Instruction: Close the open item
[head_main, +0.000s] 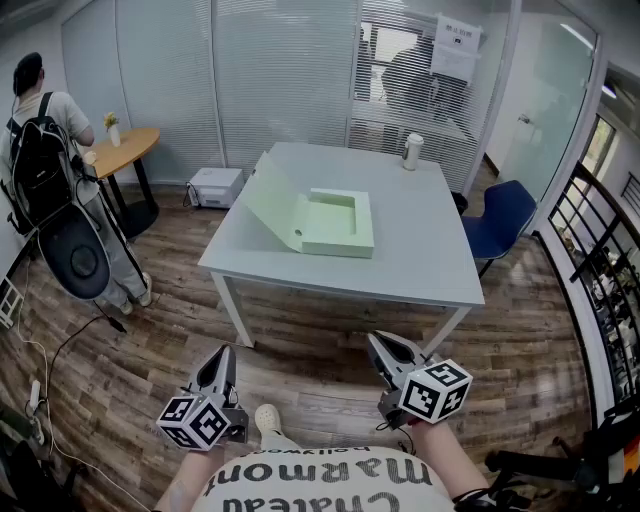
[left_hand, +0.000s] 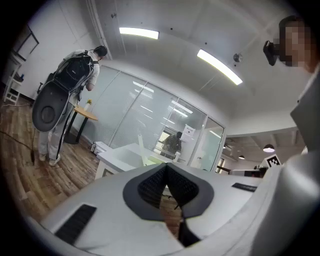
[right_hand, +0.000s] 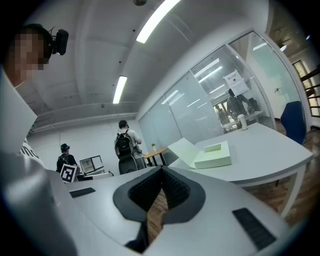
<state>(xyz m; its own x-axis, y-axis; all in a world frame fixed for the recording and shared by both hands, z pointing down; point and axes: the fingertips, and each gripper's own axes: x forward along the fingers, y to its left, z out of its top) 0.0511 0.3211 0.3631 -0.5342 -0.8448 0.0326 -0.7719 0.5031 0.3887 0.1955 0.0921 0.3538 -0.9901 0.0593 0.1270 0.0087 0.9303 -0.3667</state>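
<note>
Item: green box (head_main: 338, 228) sat at middle of bench (head_main: 425, 250), lid (head_main: 272, 200) raised toward bench's left edge | left claw (head_main: 222, 355), right claw (head_main: 380, 342): both pressed together, empty, well short of bench | Method judged best: step closer, push lid's outer face over slowly, steadying the base.

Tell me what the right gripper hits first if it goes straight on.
Probably nothing near: the right gripper aims slightly up, left of the open box, toward the far glass wall. Depth unclear.
</note>
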